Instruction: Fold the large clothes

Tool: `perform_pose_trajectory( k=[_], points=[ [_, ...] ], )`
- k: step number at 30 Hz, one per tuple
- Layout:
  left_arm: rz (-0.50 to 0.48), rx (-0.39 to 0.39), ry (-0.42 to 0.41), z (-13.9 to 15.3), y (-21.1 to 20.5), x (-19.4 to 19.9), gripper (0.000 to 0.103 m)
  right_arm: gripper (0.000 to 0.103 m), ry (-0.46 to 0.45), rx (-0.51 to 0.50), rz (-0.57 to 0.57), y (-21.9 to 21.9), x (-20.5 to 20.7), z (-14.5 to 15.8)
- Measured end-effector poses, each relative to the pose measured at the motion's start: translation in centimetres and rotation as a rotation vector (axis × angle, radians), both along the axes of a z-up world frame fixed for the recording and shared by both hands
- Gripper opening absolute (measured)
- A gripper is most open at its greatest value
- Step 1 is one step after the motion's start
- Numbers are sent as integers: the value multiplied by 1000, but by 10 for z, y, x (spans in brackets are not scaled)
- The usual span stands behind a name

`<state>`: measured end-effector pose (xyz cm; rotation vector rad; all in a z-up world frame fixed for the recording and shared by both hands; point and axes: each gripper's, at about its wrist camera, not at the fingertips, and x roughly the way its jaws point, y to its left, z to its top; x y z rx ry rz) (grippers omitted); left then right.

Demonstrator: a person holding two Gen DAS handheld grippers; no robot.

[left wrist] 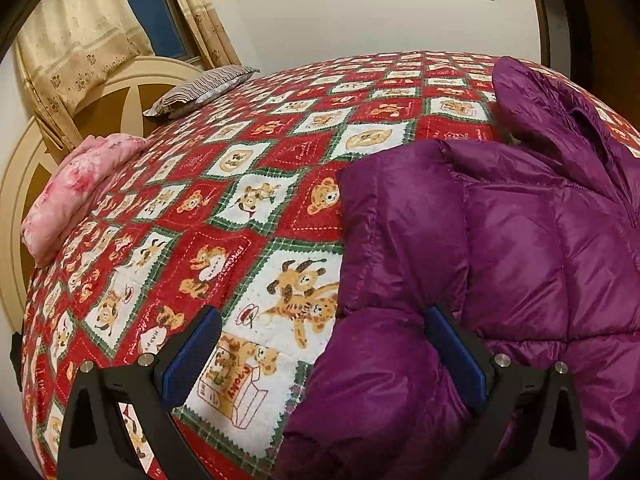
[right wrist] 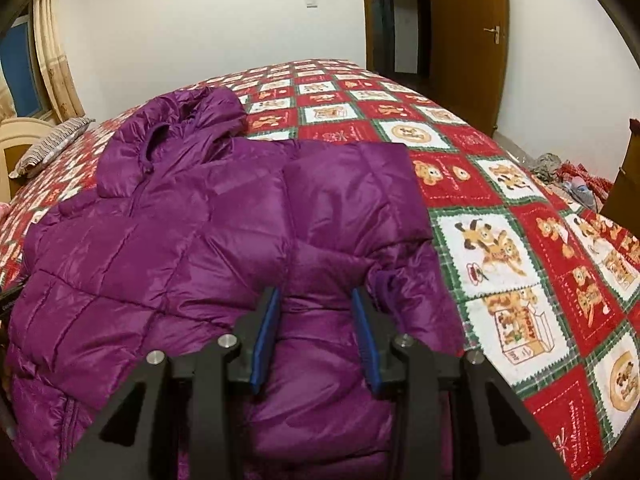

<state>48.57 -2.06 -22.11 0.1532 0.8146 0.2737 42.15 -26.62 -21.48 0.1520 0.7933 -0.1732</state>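
- The purple down jacket (right wrist: 192,240) lies spread on the bed's patchwork quilt (right wrist: 500,248), hood (right wrist: 188,116) toward twelve o'clock in the right wrist view and a sleeve (right wrist: 356,184) folded across its front.
- The right gripper (right wrist: 316,336) sits at six o'clock in its own view, its blue pads (right wrist: 264,344) partly closed with a ridge of the jacket's fabric between them; whether the pads actually press the cloth is hard to judge from this angle.
- The left gripper (left wrist: 324,360) stands wide apart at six o'clock in the left wrist view. Its right-hand pad (left wrist: 456,364) rests against the jacket's edge (left wrist: 360,360), the left-hand one over bare quilt, and nothing is pinched.
- In that view the jacket fills the three to five o'clock side.
- A pink pillow (left wrist: 76,192) lies at nine o'clock and a striped pillow (left wrist: 200,90) near eleven, both by the headboard (left wrist: 104,96).
- A wooden door (right wrist: 472,44) stands at one o'clock in the right view.
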Motion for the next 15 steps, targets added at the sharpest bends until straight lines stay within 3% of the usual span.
perform_pose_trajectory(
  k=[15],
  points=[
    [0,-18,-1,-1,3,0,102,40,12,-36,-3,4,2,-3]
  ],
)
